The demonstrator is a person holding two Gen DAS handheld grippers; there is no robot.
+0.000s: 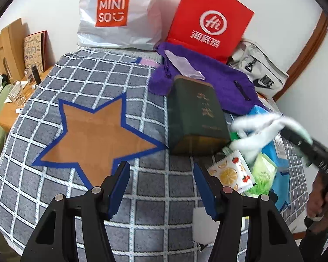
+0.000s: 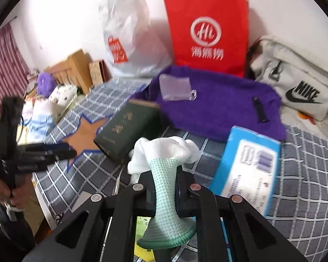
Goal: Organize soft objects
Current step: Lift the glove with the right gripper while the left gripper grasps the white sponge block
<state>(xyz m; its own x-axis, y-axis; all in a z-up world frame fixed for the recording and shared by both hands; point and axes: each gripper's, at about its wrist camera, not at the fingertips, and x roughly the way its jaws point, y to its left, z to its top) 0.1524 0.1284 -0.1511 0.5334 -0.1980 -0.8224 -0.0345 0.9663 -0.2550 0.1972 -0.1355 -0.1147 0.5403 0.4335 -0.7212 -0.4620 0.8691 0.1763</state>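
On the checked bedspread (image 1: 142, 214), w/ bags lined along the wall at 12 o'clock, the right gripper (image 2: 165, 181) is pressed together on a soft sock (image 2: 166, 166), white at the toe end, mint-green knit toward the cuff. The pads pinch it mid-length, so cloth flares out above and below the jaws. In the left wrist view the same sock shows blurred at 3 o'clock, dangling off the black tool, above the snack packets (image 1: 236, 172) and the blue box (image 2: 249, 166).

The left gripper (image 1: 161, 185) is spread about halfway, nothing between its blue pads, hovering over bare bedspread just right of the orange star patch (image 1: 94, 135). A dark green box (image 1: 194, 118) lies at 12 o'clock from it; the purple fleece (image 2: 218, 107) sits beyond, at 1 o'clock, w/ a small clear pouch (image 2: 175, 87) on top.

Judgement: step in hand is lifting the sock clear and carrying it to wherever soft things get grouped; probably by the purple fleece, though the target isn't certain. To do it well: keep the pinch firm, lift high enough that the hanging toe doesn't drag over the green box or snag packets, move slowly, since the cloth swings. Set down flat, then release. The left tool can pin or smooth cloth if needed; otherwise keep it out of the path.
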